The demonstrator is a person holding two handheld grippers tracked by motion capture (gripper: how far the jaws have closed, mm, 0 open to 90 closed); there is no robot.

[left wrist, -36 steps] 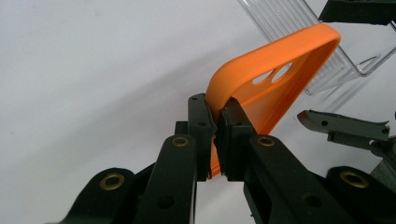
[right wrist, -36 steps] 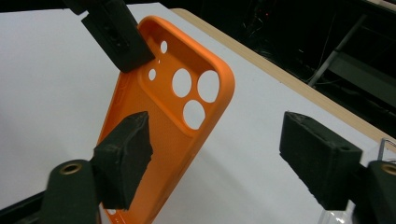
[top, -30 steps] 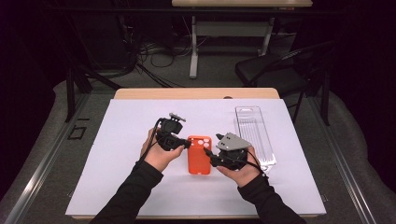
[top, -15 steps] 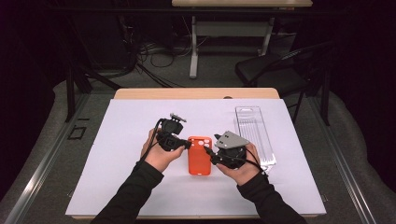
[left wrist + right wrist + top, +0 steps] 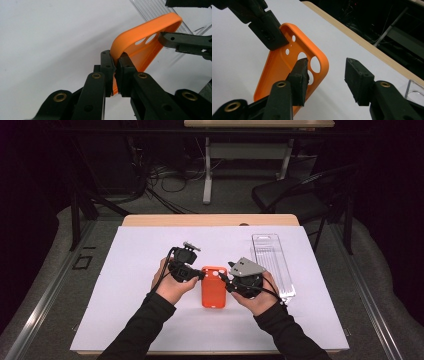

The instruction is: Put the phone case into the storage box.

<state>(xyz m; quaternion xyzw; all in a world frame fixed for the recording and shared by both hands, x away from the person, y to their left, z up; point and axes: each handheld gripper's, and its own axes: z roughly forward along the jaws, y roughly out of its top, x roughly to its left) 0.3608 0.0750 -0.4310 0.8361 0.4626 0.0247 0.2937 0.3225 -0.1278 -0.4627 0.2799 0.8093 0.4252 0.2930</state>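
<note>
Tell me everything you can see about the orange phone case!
The orange phone case looks like soft, matte rubbery plastic, with rounded corners, a raised rim and several round camera holes near one end. It sits over the white table, inside facing up. The left gripper pinches its rim tight. The right gripper has just been closing, but is open: one jaw sits over the case by the holes, the other is outside its edge.
</note>
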